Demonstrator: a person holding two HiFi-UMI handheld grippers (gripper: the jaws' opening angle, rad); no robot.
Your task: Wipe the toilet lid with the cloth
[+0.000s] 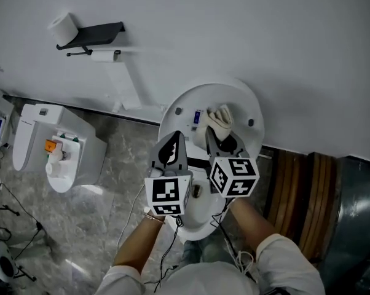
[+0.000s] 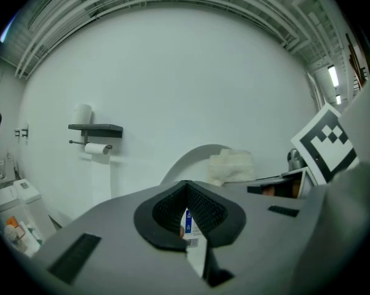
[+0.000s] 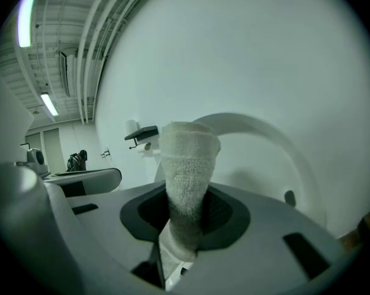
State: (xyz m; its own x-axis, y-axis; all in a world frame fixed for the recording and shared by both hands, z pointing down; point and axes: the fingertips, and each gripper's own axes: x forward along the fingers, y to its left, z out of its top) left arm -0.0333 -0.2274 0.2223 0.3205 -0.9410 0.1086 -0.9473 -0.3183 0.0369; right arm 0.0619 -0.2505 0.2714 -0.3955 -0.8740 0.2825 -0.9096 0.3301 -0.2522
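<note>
Two grippers, one cloth, two toilets. The right gripper (image 1: 220, 141) has its jaws clamped on the single pale cloth (image 1: 220, 118), nubby terry bunched into a roll that stands out past the jaw tips. It is held at the face of the raised toilet lid (image 1: 191, 100), a smooth white rounded shell upright against the wall (image 1: 265, 35); whether cloth meets lid cannot be told. The left gripper (image 1: 174, 145) is just beside it, ribbed black jaws together on nothing. At far left stand a second toilet (image 1: 34, 140) on grey marbled floor (image 1: 117, 183) and one flat black shelf (image 1: 99, 32) with two paper rolls, the upper roll (image 1: 63, 26) on top and the lower roll (image 1: 105, 55) hung beneath.
</note>
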